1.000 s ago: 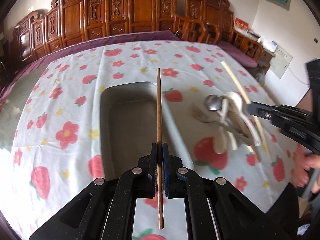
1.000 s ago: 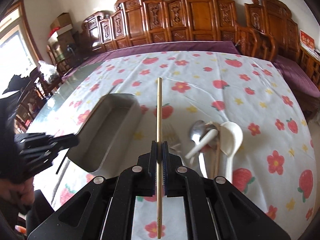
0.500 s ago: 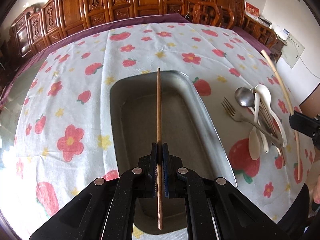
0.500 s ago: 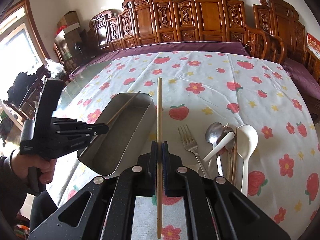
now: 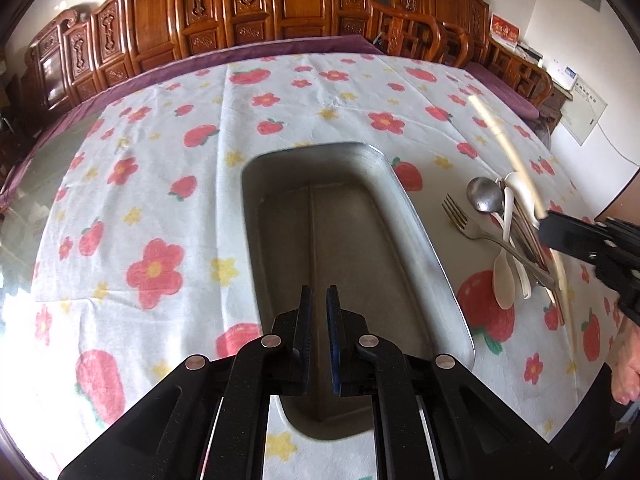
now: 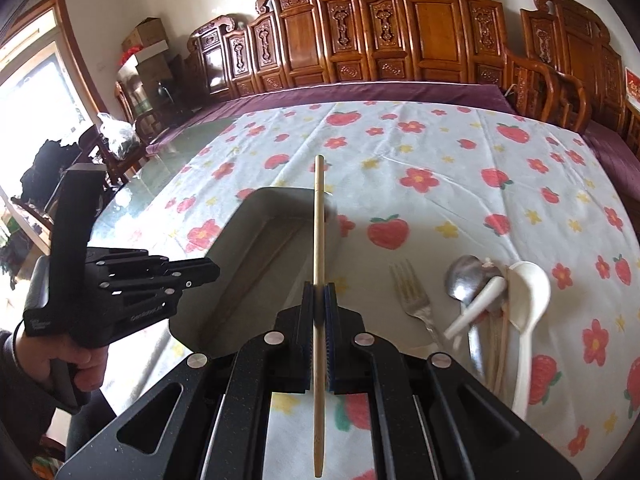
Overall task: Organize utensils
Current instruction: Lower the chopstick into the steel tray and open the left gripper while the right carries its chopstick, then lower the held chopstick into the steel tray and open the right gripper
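Note:
A metal tray (image 5: 420,232) lies lengthwise under my left gripper (image 5: 319,296). The left jaws stand a narrow gap apart with nothing between them. A dark wooden chopstick (image 5: 311,240) lies along the tray floor. In the right wrist view my right gripper (image 6: 319,292) is shut on a pale bamboo chopstick (image 6: 319,220), whose tip is over the tray's (image 6: 276,192) far right corner. The left gripper (image 6: 208,272) hovers at the tray's left side. A fork (image 6: 412,296), a metal spoon (image 6: 464,276) and white spoons (image 6: 528,292) lie in a pile right of the tray.
A strawberry-and-flower cloth (image 5: 160,200) covers the round table. Carved wooden chairs (image 6: 400,40) line the far side. A person's hand (image 6: 80,364) holds the left gripper's handle. The right gripper (image 5: 560,236) enters the left wrist view over the utensil pile (image 5: 504,276).
The dark chopstick has left the left jaws and now lies in the tray. The left gripper came in over the tray. The right gripper with its pale chopstick shifted left, to the tray.

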`<action>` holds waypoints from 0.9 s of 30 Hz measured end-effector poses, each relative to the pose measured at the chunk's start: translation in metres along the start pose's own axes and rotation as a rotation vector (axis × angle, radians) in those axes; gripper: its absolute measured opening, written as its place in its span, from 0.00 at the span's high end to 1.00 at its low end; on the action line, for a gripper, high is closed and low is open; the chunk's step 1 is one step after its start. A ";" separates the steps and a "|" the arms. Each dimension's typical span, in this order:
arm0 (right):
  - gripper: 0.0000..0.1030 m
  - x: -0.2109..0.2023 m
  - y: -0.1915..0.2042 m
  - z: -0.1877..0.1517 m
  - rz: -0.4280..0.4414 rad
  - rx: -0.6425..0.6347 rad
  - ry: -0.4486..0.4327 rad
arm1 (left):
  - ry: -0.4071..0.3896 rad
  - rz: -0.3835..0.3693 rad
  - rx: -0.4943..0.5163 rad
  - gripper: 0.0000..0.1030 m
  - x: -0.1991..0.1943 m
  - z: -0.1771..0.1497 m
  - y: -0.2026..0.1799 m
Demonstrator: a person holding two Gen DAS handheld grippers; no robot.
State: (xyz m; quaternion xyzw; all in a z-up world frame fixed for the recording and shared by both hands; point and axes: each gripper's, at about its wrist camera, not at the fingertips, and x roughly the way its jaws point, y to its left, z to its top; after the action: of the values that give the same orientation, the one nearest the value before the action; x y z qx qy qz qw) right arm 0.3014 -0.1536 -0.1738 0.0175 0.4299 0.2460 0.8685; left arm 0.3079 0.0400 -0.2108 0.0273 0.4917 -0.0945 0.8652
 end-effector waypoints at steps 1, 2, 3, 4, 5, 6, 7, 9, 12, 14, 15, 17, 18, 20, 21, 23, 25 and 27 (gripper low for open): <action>0.94 0.004 0.004 0.002 0.007 -0.001 0.001 | -0.008 0.002 -0.004 0.94 -0.004 -0.001 0.002; 0.94 0.007 0.008 0.004 0.012 -0.001 0.003 | -0.018 0.002 -0.011 0.94 -0.010 -0.003 0.006; 0.94 0.012 0.014 0.008 0.023 -0.001 0.006 | -0.029 0.002 -0.018 0.94 -0.015 -0.004 0.009; 0.94 0.017 0.019 0.011 0.031 0.000 0.010 | -0.042 0.006 -0.026 0.93 -0.022 -0.007 0.013; 0.94 0.022 0.022 0.014 0.036 0.002 0.013 | -0.049 0.011 -0.030 0.92 -0.026 -0.008 0.016; 0.94 0.028 0.027 0.016 0.043 0.004 0.020 | -0.059 0.018 -0.038 0.91 -0.031 -0.011 0.021; 0.94 0.034 0.032 0.018 0.048 0.004 0.027 | -0.067 0.022 -0.044 0.90 -0.036 -0.013 0.024; 0.94 0.050 0.043 0.023 0.044 -0.007 0.044 | -0.079 0.029 -0.054 0.90 -0.043 -0.016 0.031; 0.94 0.069 0.055 0.030 0.031 -0.019 0.061 | -0.096 0.041 -0.062 0.90 -0.052 -0.019 0.041; 0.94 0.082 0.061 0.033 0.024 -0.020 0.072 | -0.104 0.048 -0.067 0.90 -0.057 -0.020 0.046; 0.94 0.087 0.062 0.034 0.019 -0.018 0.077 | -0.108 0.051 -0.071 0.90 -0.059 -0.020 0.049; 0.94 0.097 0.065 0.035 0.008 -0.016 0.092 | -0.115 0.057 -0.076 0.90 -0.063 -0.021 0.054; 0.94 0.100 0.067 0.034 0.006 -0.018 0.096 | -0.119 0.059 -0.076 0.90 -0.064 -0.022 0.055; 0.94 0.106 0.070 0.030 -0.003 -0.027 0.109 | -0.123 0.061 -0.076 0.90 -0.067 -0.023 0.058; 0.94 0.108 0.071 0.028 -0.005 -0.031 0.115 | -0.125 0.062 -0.077 0.90 -0.068 -0.024 0.059; 0.94 0.111 0.074 0.025 -0.008 -0.035 0.124 | -0.125 0.061 -0.082 0.90 -0.068 -0.025 0.061; 0.94 0.114 0.076 0.021 -0.012 -0.045 0.134 | -0.125 0.060 -0.084 0.90 -0.068 -0.027 0.061; 0.94 0.117 0.077 0.018 -0.016 -0.054 0.147 | -0.123 0.058 -0.082 0.90 -0.069 -0.028 0.060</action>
State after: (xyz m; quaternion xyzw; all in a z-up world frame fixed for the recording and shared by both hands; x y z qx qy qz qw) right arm 0.3430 -0.0305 -0.2303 -0.0274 0.4859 0.2510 0.8367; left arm 0.2612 0.1121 -0.1691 0.0002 0.4399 -0.0505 0.8966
